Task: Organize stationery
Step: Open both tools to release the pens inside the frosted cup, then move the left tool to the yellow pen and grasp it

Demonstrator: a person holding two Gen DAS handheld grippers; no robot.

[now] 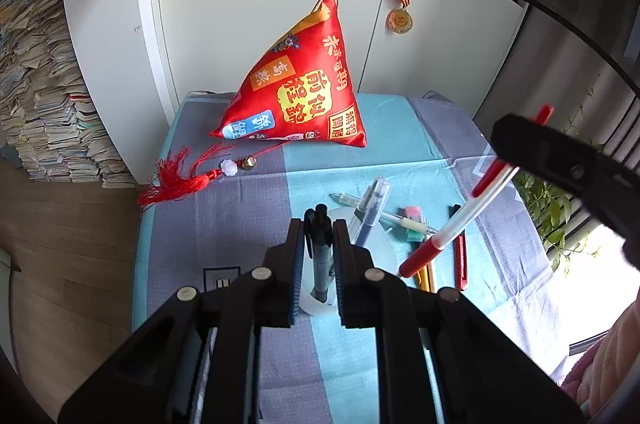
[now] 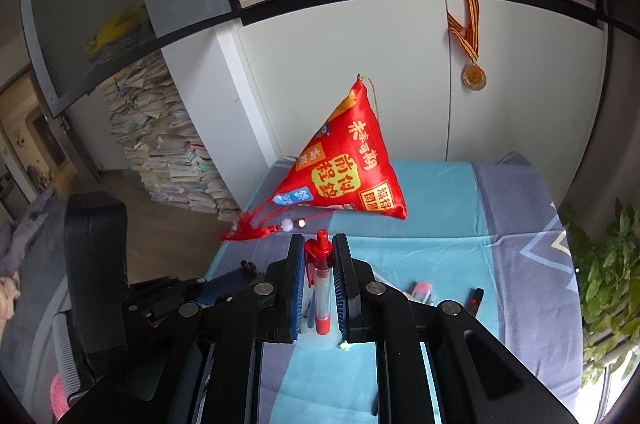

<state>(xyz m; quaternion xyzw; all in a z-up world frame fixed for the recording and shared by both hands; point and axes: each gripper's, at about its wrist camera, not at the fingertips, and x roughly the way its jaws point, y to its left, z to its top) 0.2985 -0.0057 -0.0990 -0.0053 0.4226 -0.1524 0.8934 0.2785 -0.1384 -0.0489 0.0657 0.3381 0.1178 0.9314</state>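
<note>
My left gripper [image 1: 318, 224] is shut on a black pen [image 1: 320, 256], held upright with its tip down in a clear pen cup [image 1: 320, 300]. A blue-capped pen [image 1: 370, 212] leans in the same cup. My right gripper [image 2: 318, 244] is shut on a red and white pen [image 2: 322, 288], above the cup [image 2: 316, 340]. In the left wrist view the right gripper [image 1: 520, 139] holds that red pen [image 1: 448, 228] slanted down toward the cup. More pens, a green highlighter [image 1: 408, 224] and a red utility knife [image 1: 460, 256] lie on the cloth to the right.
A red pyramid-shaped cushion [image 1: 304, 87] with a red tassel [image 1: 180, 175] stands at the back of the table with its blue and grey cloth [image 1: 224, 224]. White cabinets with a hanging medal [image 1: 399, 19] stand behind. Stacked books [image 1: 44, 103] are left, a plant [image 2: 608, 284] right.
</note>
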